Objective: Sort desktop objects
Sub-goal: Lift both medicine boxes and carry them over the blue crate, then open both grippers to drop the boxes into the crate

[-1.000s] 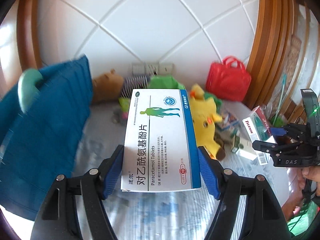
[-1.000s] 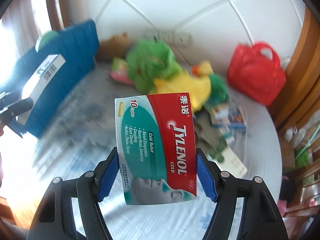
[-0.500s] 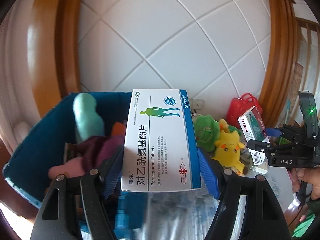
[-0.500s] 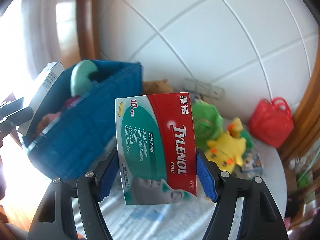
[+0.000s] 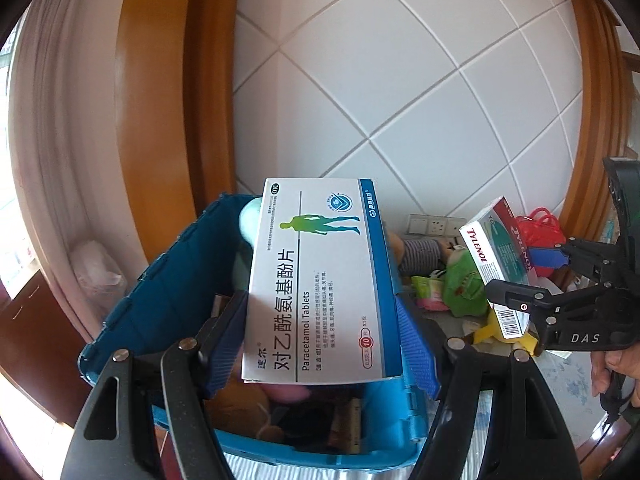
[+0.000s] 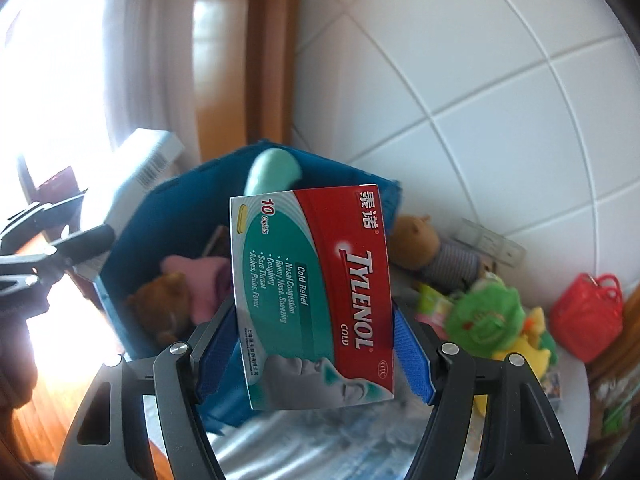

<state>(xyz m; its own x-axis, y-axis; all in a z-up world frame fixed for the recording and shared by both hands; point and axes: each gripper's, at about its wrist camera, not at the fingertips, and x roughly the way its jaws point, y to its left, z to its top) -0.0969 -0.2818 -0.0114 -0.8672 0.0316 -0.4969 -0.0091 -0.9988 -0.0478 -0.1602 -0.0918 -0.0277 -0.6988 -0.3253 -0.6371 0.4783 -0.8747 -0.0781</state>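
Note:
My left gripper (image 5: 320, 344) is shut on a white and blue paracetamol box (image 5: 320, 280) and holds it above the open blue storage bin (image 5: 132, 312). My right gripper (image 6: 314, 348) is shut on a red and teal Tylenol box (image 6: 316, 292), held to the right of the bin (image 6: 168, 216) and above the table. The Tylenol box also shows in the left wrist view (image 5: 496, 264), and the paracetamol box in the right wrist view (image 6: 140, 176). The bin holds plush toys, among them a brown one (image 6: 160, 304) and a pink one (image 6: 204, 280).
On the table lie a brown bear toy (image 6: 432, 248), a green plush (image 6: 484, 316), a yellow plush (image 6: 524, 352) and a red bag (image 6: 588, 320). A tiled wall with sockets (image 5: 432, 224) stands behind. A curtain and wooden frame are on the left.
Both grippers have risen and swung left toward the bin with their boxes. The left one now hangs over the bin's opening; the bin's inside has come into view.

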